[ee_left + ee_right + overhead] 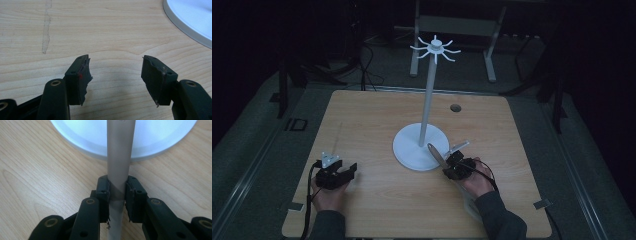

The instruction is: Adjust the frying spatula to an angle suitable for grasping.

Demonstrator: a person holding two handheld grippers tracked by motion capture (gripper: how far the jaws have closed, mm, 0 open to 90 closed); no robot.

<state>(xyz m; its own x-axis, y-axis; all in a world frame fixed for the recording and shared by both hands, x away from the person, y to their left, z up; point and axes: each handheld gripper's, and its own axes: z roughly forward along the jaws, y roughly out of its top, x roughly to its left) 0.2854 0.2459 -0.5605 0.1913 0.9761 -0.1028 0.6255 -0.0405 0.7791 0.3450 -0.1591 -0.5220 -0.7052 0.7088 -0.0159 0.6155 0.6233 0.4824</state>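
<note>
The right hand-held gripper (455,165) is clamped on a spoon (117,177), lifted just beside the stand (421,145) on the bench (377,200). The left hand-held gripper (115,75) rests wide and empty. Hanging the spoon on the hooks (435,49) seems not yet done.

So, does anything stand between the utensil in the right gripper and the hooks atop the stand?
Nothing visible: the right gripper holds the utensil over the base; the hooks above are bare.
</note>
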